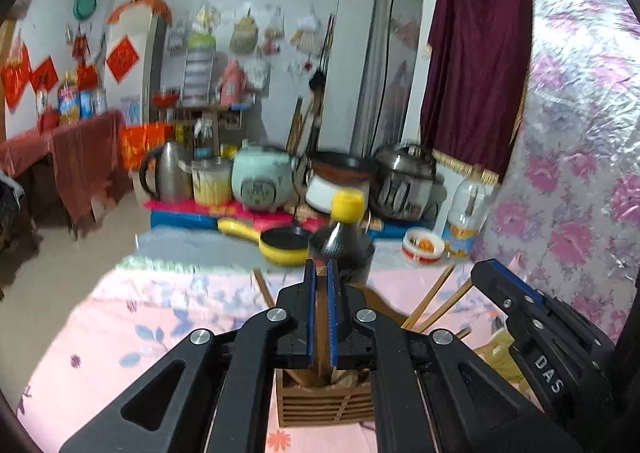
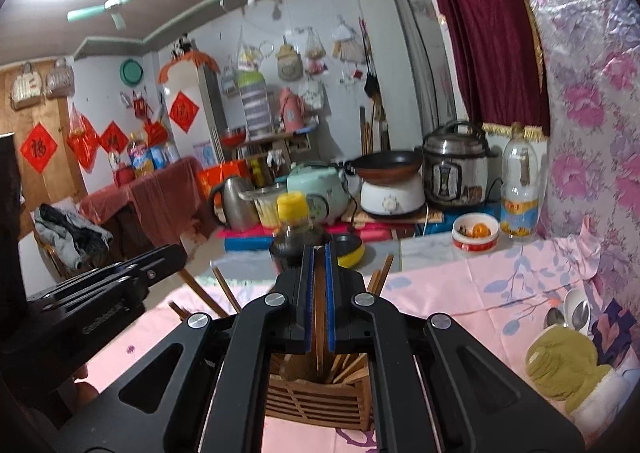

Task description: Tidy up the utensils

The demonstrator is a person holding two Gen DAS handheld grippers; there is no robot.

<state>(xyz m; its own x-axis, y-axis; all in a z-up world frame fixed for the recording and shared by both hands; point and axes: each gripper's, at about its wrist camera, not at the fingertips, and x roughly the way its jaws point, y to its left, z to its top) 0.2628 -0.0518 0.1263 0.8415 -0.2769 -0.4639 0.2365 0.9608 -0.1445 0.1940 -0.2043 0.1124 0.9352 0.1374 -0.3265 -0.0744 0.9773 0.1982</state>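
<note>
While both claws sit closed, left gripper (image 1: 320, 273) and right gripper (image 2: 318, 259) hide most of the wooden utensil holder (image 2: 320, 399) on the pink tablecloth (image 2: 460, 293) — chopsticks (image 2: 344, 367) barely peek out, and whether either claw pinches one is hard to tell.

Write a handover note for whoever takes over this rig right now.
Left gripper: jaws shut on a chopstick, above the wooden holder.
Right gripper: jaws shut on a second chopstick, over the same holder.
Done: several chopsticks stand in the holder.
Left: drop both held sticks in. Loose chopsticks lie on the pink cloth, spoons at its right.
</note>
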